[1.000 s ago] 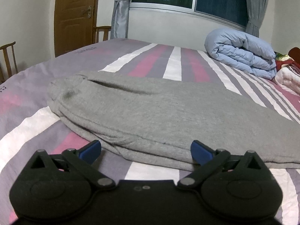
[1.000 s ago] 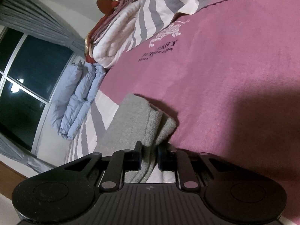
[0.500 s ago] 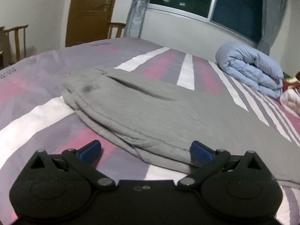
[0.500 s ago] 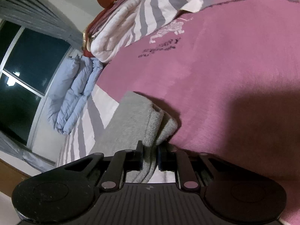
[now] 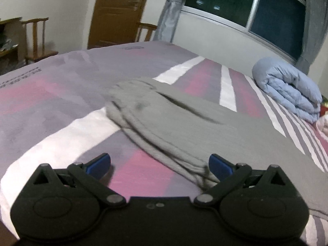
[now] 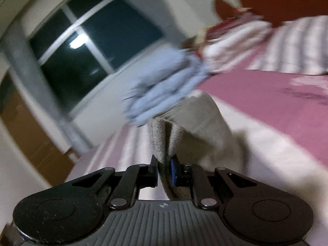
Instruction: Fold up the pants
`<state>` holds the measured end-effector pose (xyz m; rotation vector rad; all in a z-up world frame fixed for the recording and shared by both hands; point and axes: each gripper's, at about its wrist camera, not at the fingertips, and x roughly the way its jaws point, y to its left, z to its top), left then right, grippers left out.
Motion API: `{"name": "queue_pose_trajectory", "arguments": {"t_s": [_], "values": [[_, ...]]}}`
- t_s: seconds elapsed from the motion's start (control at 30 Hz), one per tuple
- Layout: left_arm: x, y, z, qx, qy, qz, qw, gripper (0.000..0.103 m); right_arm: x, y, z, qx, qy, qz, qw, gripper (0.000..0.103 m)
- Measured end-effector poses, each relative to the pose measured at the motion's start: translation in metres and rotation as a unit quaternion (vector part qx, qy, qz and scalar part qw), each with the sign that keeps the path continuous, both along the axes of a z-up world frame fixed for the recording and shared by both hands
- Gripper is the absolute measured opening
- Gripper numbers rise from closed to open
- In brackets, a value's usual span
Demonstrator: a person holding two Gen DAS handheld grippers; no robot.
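Observation:
Grey sweatpants (image 5: 184, 127) lie flat across the striped bed, waistband end at the left. My left gripper (image 5: 160, 164) is open and empty, low over the bed, with its right pad at the pants' near edge. In the right wrist view my right gripper (image 6: 164, 165) is shut on the cuff end of the grey pants (image 6: 164, 135) and holds it lifted above the bed. That view is blurred.
A rolled light blue duvet (image 5: 287, 90) lies at the far right of the bed and shows blurred in the right wrist view (image 6: 164, 90). Folded white and red bedding (image 6: 231, 41) is beyond it. Wooden chairs (image 5: 39, 39), a door (image 5: 119, 10) and a window (image 5: 246, 4) stand behind.
My right gripper has lifted and swung with the pants cuff in it, the view turning toward the window. My left gripper has shifted left along the pants' near edge, still open.

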<state>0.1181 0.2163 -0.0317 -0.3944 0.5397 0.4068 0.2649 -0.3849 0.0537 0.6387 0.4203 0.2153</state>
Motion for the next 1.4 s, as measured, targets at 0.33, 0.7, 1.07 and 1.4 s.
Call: {"name": "queue_pose_trajectory", "arguments": {"t_s": [0.33, 0.7, 1.07, 1.4], "values": [[-0.03, 0.042, -0.01, -0.062, -0.019, 0.057, 0.9962, 0.096, -0.01, 0.217, -0.049, -0.085, 0.019, 0.226, 0.97, 0.012], [-0.024, 0.036, -0.011, -0.053, -0.009, 0.047, 0.9974, 0.096, -0.041, 0.284, -0.107, -0.218, 0.018, 0.268, 0.938, 0.021], [-0.02, 0.035, -0.011, -0.053, 0.001, 0.037, 0.9979, 0.096, -0.073, 0.29, -0.105, -0.248, -0.004, 0.192, 0.95, 0.039], [0.026, 0.079, -0.018, -0.118, -0.016, -0.046, 0.9918, 0.078, -0.072, 0.241, -0.092, -0.208, -0.029, 0.111, 0.971, 0.04]]}}
